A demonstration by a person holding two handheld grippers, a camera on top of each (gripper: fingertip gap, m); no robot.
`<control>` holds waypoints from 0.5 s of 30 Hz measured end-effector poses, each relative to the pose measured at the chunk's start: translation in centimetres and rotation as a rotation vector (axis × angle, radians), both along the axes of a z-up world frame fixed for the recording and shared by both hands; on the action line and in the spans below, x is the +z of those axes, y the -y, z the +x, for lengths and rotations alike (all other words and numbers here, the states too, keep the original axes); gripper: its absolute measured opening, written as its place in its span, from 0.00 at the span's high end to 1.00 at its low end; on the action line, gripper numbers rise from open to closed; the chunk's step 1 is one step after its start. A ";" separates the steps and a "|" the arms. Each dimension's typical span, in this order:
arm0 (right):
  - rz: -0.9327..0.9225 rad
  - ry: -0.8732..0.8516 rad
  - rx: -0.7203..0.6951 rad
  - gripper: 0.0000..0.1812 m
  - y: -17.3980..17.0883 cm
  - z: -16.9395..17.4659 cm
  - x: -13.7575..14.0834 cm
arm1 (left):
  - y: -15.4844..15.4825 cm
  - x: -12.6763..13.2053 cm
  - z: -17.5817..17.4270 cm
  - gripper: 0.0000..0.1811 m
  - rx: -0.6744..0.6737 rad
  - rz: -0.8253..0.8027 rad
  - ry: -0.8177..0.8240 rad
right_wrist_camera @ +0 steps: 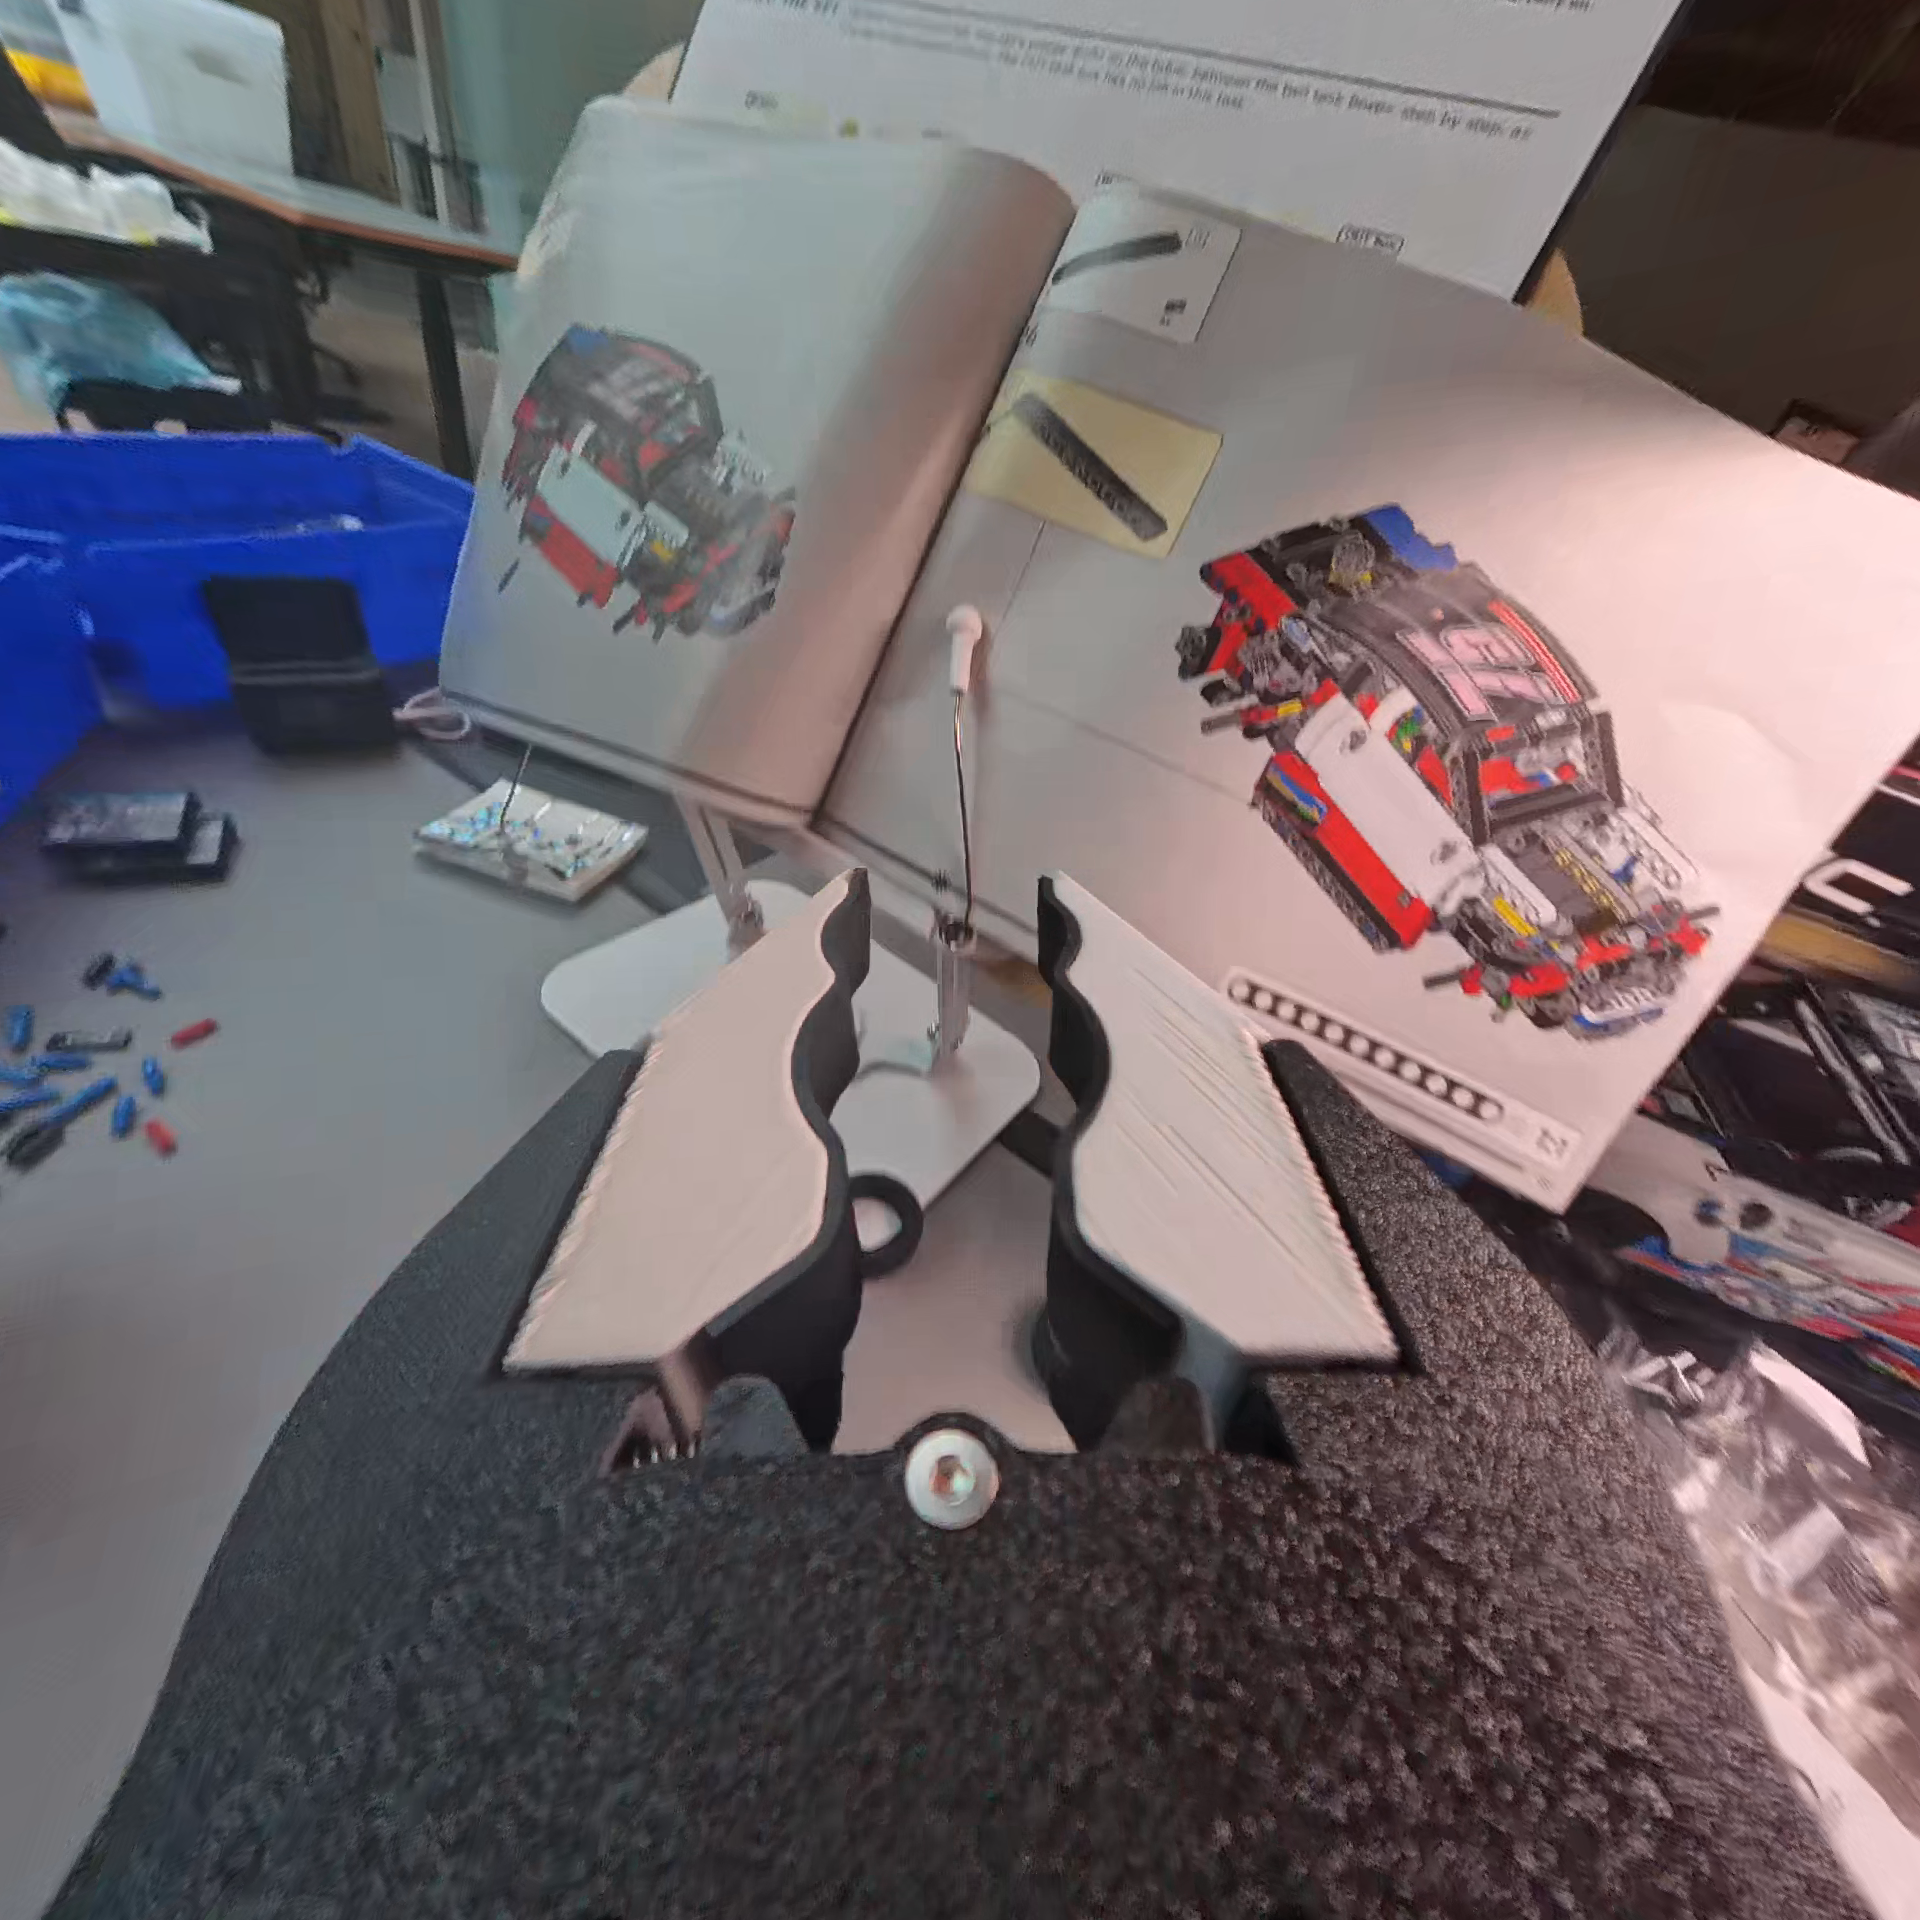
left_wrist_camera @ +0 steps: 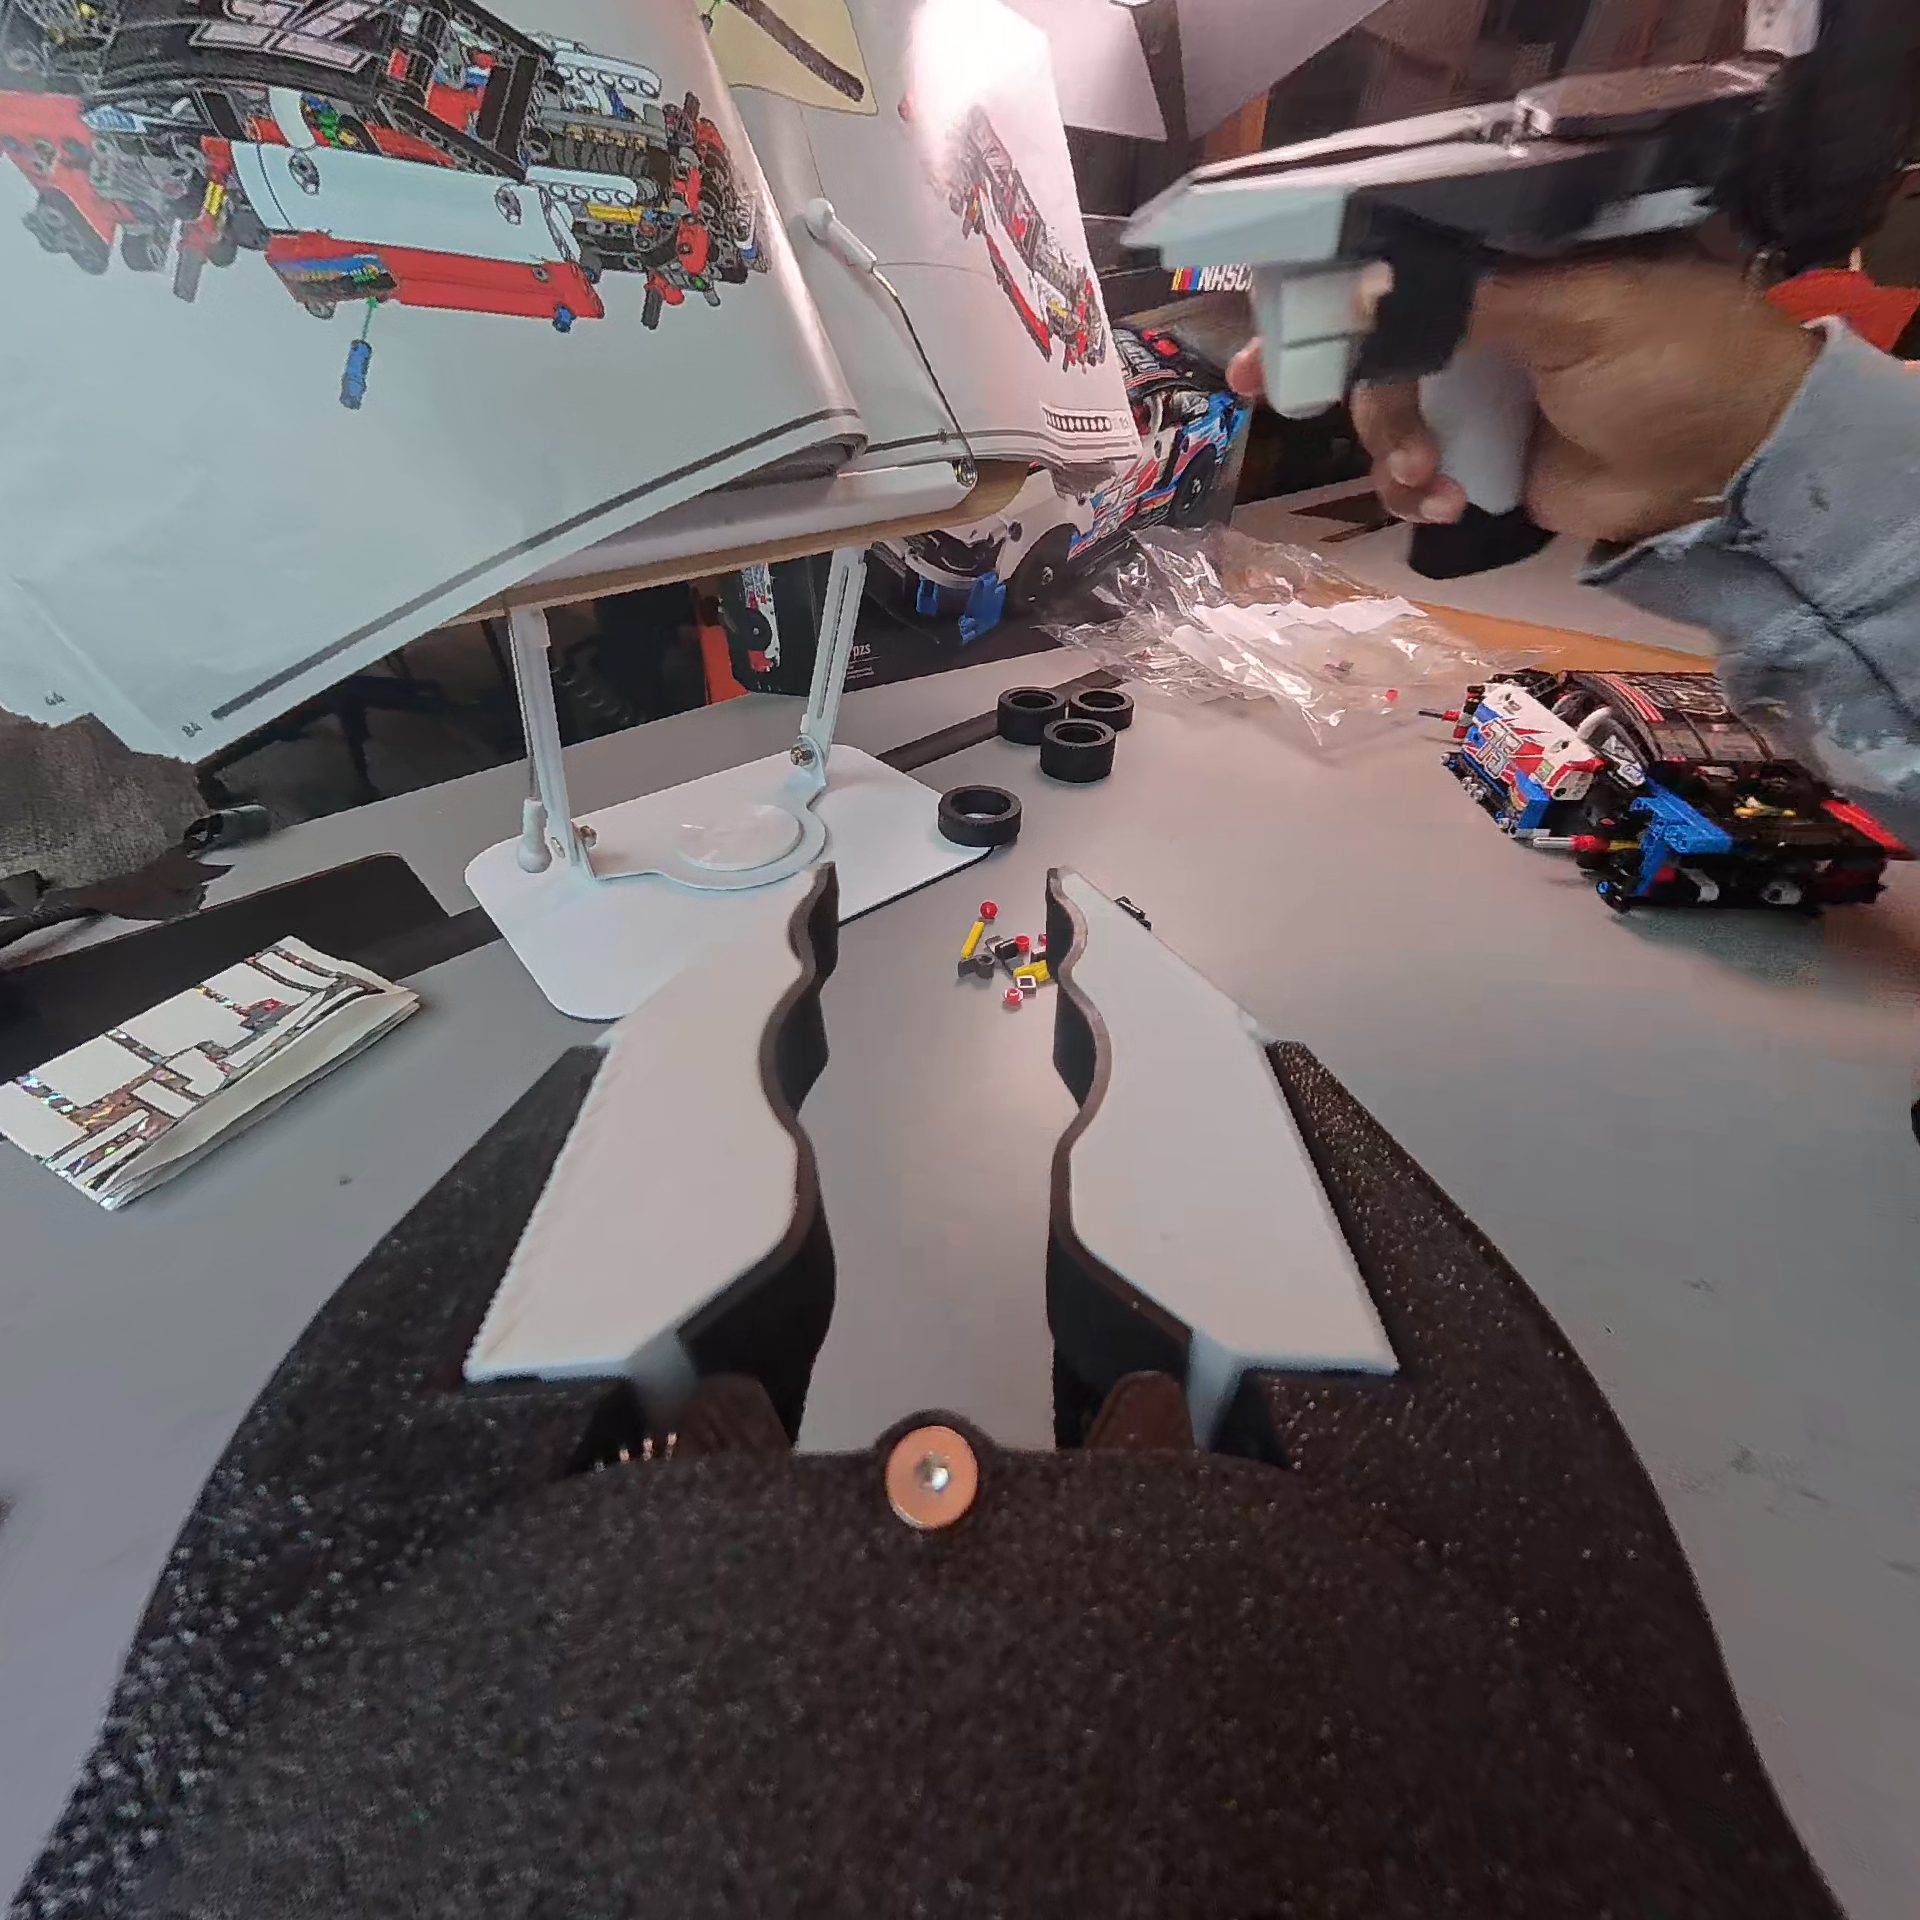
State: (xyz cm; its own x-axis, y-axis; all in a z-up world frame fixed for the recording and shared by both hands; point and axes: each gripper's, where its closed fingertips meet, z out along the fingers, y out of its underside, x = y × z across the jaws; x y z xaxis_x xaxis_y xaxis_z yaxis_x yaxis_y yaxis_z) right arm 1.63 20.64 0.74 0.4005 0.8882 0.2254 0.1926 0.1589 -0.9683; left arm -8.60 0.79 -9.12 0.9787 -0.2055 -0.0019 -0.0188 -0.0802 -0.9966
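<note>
1. Grey table point(left_wrist_camera: 1351, 1091) in a cluttered workshop carries everything I see; shelves and another desk sit blurred behind it.
2. My left tool point(left_wrist_camera: 940, 894) hovers low over the table, its jaws parted with only bare surface between them, gripping nothing. Just beyond its tips lies a small heap of loose pieces point(left_wrist_camera: 1003, 951), red, yellow and black.
3. My right tool point(right_wrist_camera: 951, 899) is raised in the air and points at the open instruction booklet point(right_wrist_camera: 1351, 623); its jaws are parted and empty too. In the left wrist view a hand point(left_wrist_camera: 1590, 405) holds it high on the right.
4. The booklet rests on a white stand point(left_wrist_camera: 644, 904), open at pictures of a red, white and black car.
5. A partly built brick car point(left_wrist_camera: 1662, 790) sits at the table's right, well apart from both tools. I judge the build part done: four black tyres point(left_wrist_camera: 1070, 727) lie loose near the stand, unfitted.
6. A clear plastic bag point(left_wrist_camera: 1278, 634) lies crumpled behind the tyres, with a few small bits inside.
7. A blue bin point(right_wrist_camera: 208, 540) stands far left; I cannot tell its contents.
8. Blue and red pins point(right_wrist_camera: 94, 1070) are scattered nearby, beside a folded sticker sheet point(left_wrist_camera: 197, 1070).
</note>
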 end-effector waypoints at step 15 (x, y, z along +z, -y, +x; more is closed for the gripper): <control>-0.371 0.632 -0.006 0.55 4.9 32.5 -14.3 | 0.3 -0.4 2.7 0.79 -0.076 -0.021 -0.020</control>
State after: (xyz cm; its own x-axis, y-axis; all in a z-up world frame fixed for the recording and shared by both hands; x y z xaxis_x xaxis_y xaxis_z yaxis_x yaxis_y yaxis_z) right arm 34.15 15.70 -13.55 0.2986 0.9491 0.1000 0.7323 -0.1606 -0.6618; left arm -5.92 0.45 -9.50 0.9601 -0.2792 -0.0161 -0.0454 -0.0990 -0.9941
